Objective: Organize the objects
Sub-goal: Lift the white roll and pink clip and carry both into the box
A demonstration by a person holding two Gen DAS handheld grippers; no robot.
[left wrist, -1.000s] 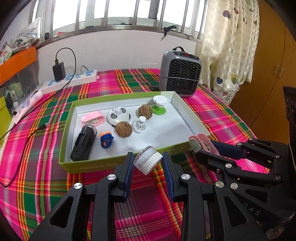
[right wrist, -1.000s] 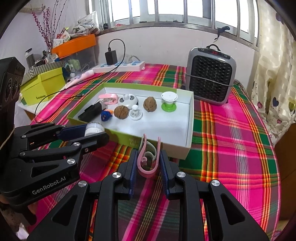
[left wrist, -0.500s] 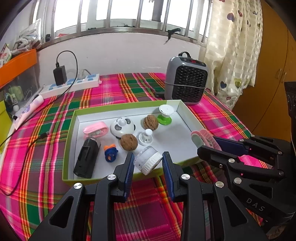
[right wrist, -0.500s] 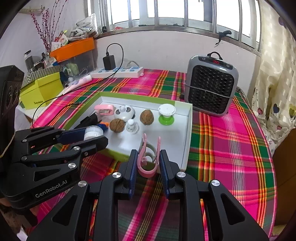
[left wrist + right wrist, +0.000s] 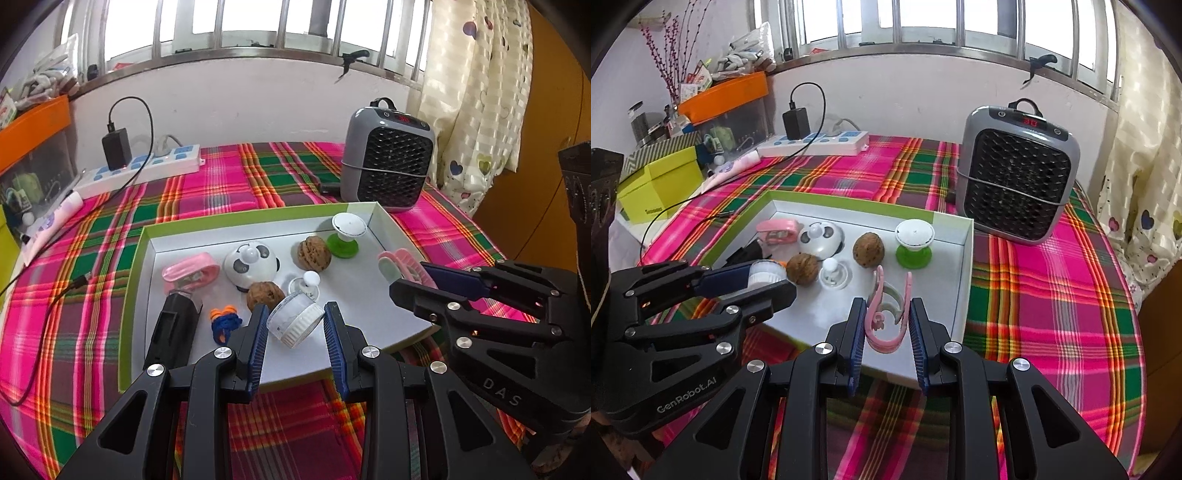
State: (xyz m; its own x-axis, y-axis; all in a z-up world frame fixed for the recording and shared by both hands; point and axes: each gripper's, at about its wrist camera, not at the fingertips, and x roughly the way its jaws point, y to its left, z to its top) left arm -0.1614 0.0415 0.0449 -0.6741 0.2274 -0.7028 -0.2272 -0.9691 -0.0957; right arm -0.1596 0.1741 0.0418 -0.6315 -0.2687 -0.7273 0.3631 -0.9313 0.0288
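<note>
The left tongs [image 5: 295, 325] hold a small clear jar with a white ribbed lid [image 5: 294, 320]; it is tilted between the blue pads, above the near part of the green-edged tray [image 5: 133, 280]. The right tongs [image 5: 886, 325] hold a pink clip [image 5: 886, 314] upright between their pads, above the near right part of the same tray. In the tray lie two walnuts [image 5: 313, 253], a panda-shaped toy [image 5: 252, 263], a green and white stand [image 5: 347, 234] and a black box [image 5: 174, 328]. The tray is on a table with a plaid cloth [image 5: 1052, 295], and a grey heater [image 5: 1015, 177] stands just behind the tray.
</note>
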